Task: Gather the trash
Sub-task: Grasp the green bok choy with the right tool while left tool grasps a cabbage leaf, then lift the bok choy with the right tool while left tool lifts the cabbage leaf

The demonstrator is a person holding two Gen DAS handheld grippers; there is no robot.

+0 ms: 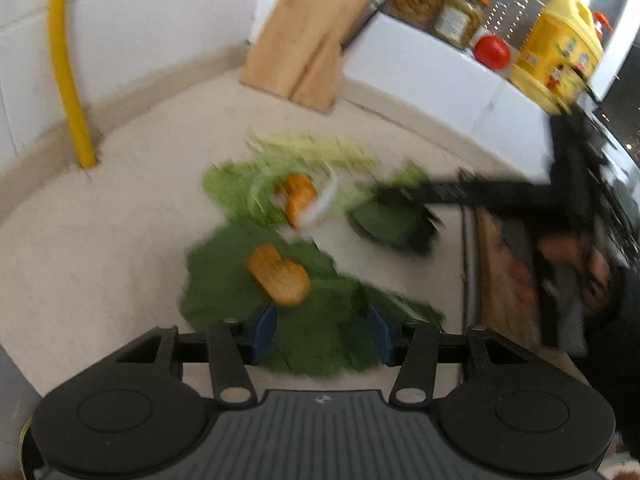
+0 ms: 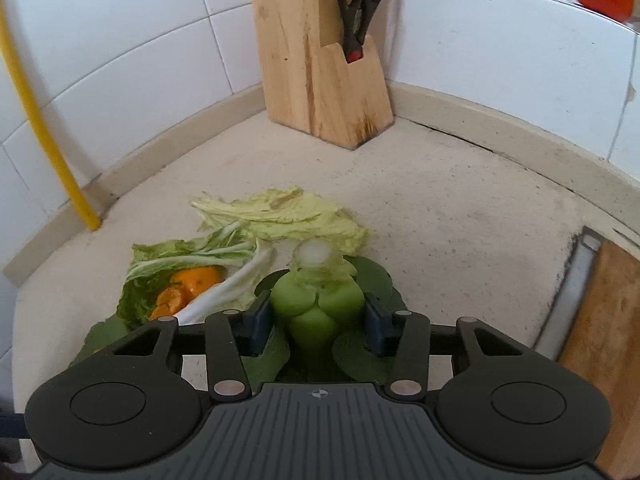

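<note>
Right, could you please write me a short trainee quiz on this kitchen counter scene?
1. True or false: the scissors stand in the wooden knife block.
2. What sits between the right tongs? A) an orange peel B) the green stalk base C) a tomato
3. What colour is the pipe running down the tiled wall to the counter?

Key: 1 true; 2 B; 3 yellow.
</note>
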